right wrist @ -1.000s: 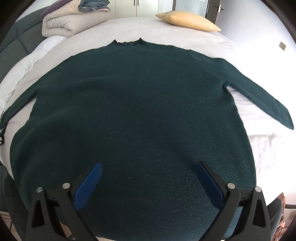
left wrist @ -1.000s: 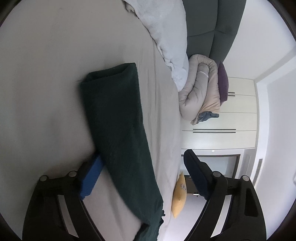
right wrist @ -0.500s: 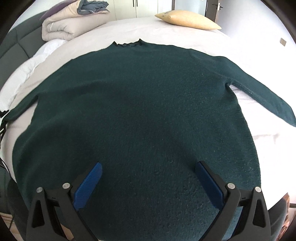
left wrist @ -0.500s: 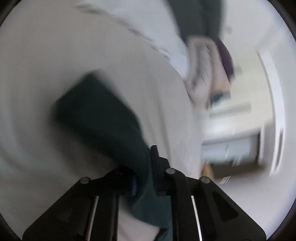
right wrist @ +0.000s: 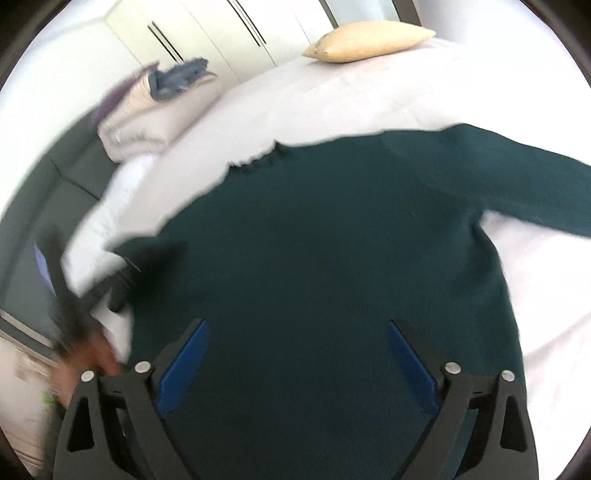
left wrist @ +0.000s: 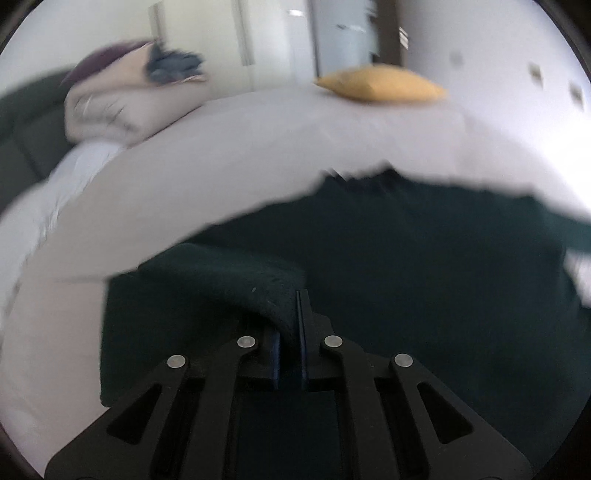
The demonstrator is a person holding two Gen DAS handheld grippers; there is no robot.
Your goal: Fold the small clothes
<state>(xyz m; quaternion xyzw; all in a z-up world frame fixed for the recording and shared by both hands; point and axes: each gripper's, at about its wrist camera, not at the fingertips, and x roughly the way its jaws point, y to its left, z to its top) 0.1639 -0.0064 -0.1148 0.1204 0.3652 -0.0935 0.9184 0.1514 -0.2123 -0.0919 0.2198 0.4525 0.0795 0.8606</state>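
Observation:
A dark green sweater (right wrist: 332,240) lies flat on the pale bed, collar away from me. My left gripper (left wrist: 290,332) is shut on the sweater's left sleeve (left wrist: 207,280), which is lifted and drawn in over the sweater's body (left wrist: 424,258). In the right wrist view the left gripper (right wrist: 118,291) shows blurred at the sweater's left edge. My right gripper (right wrist: 295,354) is open and empty, hovering over the sweater's lower part. The right sleeve (right wrist: 517,177) lies stretched out to the right.
A yellow pillow (right wrist: 369,38) lies at the far edge of the bed (left wrist: 258,140). A rolled beige duvet (right wrist: 155,114) with a grey garment on it sits at the back left by the dark headboard (left wrist: 26,125). White wardrobes (right wrist: 221,33) stand behind.
My left gripper shut on the left sleeve and swung it up and inward over the sweater body. The right gripper stayed open and tilted slightly to the left.

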